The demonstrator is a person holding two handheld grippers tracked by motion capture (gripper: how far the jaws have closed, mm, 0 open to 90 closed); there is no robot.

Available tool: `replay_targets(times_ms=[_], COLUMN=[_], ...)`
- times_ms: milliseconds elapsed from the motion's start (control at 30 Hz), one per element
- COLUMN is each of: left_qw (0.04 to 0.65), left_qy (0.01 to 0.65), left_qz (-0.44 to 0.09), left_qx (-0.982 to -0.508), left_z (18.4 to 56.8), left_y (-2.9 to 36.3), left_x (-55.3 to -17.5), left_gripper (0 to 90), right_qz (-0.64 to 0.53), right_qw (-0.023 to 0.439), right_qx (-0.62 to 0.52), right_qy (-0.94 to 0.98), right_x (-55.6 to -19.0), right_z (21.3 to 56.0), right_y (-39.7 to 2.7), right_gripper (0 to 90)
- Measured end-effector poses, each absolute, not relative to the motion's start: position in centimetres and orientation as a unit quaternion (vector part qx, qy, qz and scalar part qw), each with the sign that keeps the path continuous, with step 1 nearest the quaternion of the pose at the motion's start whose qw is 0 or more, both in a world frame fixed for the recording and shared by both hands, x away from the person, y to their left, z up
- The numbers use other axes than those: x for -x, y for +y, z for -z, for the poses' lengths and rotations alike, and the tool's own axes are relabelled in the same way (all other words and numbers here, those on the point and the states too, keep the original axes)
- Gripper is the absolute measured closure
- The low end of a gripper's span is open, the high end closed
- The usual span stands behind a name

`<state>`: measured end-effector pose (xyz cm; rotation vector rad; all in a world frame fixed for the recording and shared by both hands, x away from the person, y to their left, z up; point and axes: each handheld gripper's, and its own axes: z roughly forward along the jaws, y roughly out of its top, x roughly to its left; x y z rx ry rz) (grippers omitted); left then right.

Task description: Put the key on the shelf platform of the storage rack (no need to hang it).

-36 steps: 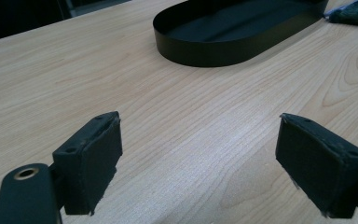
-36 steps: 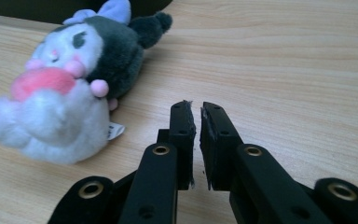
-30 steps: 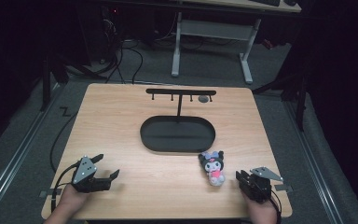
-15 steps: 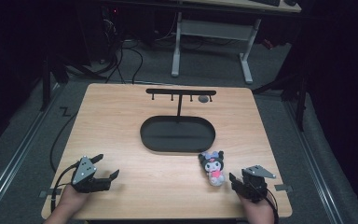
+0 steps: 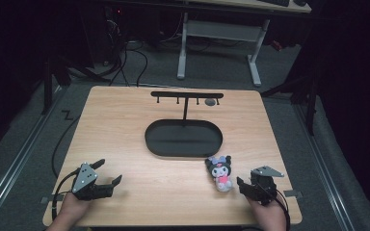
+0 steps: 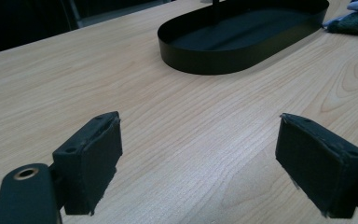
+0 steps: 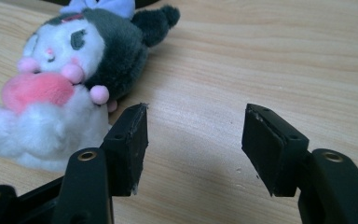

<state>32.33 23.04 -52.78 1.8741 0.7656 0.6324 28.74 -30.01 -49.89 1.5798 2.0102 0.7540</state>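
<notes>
Lower right of the high view: right gripper [image 5: 244,184] just opening, jaws apart on nothing, beside plush toy [image 5: 220,173]; lower left, left gripper [image 5: 110,172] spread wide.

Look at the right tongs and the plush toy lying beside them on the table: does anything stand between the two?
Nothing visible does. The right tongs, jaws just opened with only bare wood between them, sit beside the plush toy, which lies on the table just off one jaw.
</notes>
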Motion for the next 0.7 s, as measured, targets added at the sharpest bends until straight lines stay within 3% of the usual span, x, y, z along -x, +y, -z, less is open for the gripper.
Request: replay_targets(times_ms=[700], left_qw=[0.49], left_qy=[0.318], left_qz=[-0.267], left_qx=[-0.767], left_z=[52.8], left_y=[23.1], left_x=[-32.2], left_gripper=[15.4], right_qz=[-0.154], right_qw=[0.176], right_qx=[-0.581], right_qy=[0.779], right_x=[-31.8], right_z=[48.8], right_y=[-28.3], right_gripper=[23.3])
